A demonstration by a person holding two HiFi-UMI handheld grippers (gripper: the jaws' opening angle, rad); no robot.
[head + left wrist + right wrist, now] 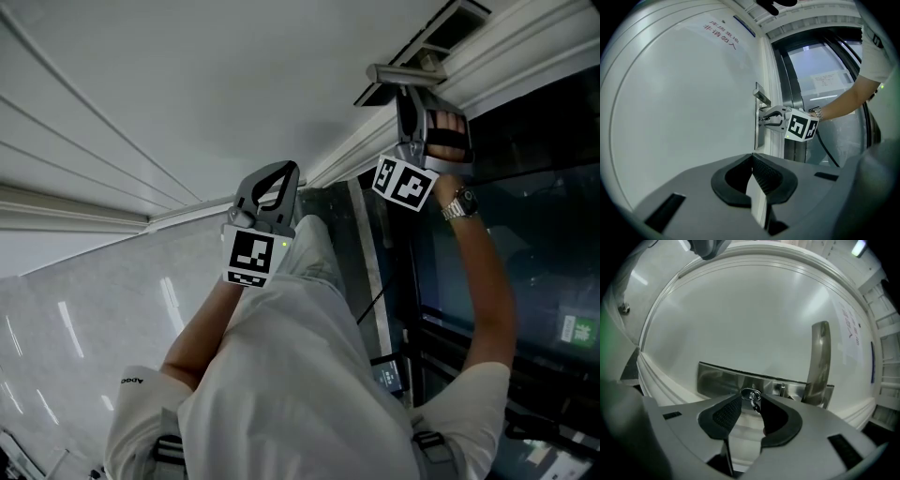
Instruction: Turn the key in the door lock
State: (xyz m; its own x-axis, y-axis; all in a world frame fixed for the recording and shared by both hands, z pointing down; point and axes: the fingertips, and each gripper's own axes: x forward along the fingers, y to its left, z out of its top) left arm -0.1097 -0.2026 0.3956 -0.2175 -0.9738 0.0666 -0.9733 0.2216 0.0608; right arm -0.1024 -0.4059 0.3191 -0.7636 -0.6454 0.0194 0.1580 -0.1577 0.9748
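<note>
The key (753, 398) sits in the lock of the steel plate (717, 378) on the white door (684, 117), just beside the door handle (820, 359), so the reaching part looks done. The right gripper (751, 401) is at the lock with the key between the tips of its jaws. The jaws stand apart, with a gap showing on one side of the key, so I judge the key is not firmly clamped at this moment. I cannot tell how far the key is already turned, and I think the grip and the turn itself are what is left. The left gripper (752, 160) has its jaws together on nothing and hangs well apart from the lock, pointing at the door. Only the right gripper view shows the key and the pads (725, 414) around it. The left gripper view shows from the side how the right gripper meets the door edge under the handle, but there the key is too small to see. The head view gives only the two arms and the marker cubes, with the lock hidden.
</note>
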